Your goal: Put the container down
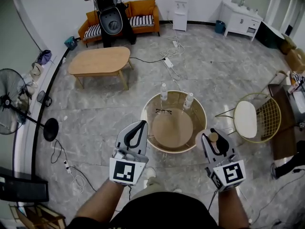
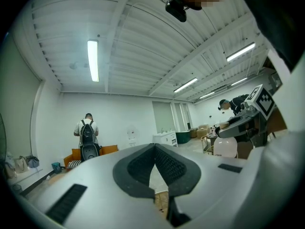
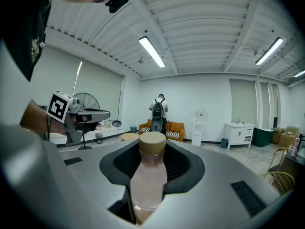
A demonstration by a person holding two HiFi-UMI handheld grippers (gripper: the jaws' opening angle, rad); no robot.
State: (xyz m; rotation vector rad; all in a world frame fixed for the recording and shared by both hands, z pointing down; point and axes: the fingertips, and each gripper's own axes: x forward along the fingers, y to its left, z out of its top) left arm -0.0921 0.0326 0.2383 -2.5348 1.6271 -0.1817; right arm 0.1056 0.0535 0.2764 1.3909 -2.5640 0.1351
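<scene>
A pale pink container with a tan cap is gripped upright between the pads of the right tongs. The jaws are held wide around its body, and the cap stands above the fingertips. In the head view the right tongs and the container are seen at the near right edge of a round bench. The container is held in the air and is not set on the bench top.

The left tongs are held at the near left edge of the same bench. In the left gripper view the left tongs are seen with their tips closed together and nothing between them.

Two clear bottles are stood on the far part of the bench, and a pair of glasses is laid just near of them. A gold wire chair with a white seat is placed to the right of the bench. Farther off to the left a low wooden bench is seen, and beyond it an orange sofa. A person with a backpack is seen standing before the sofa.
</scene>
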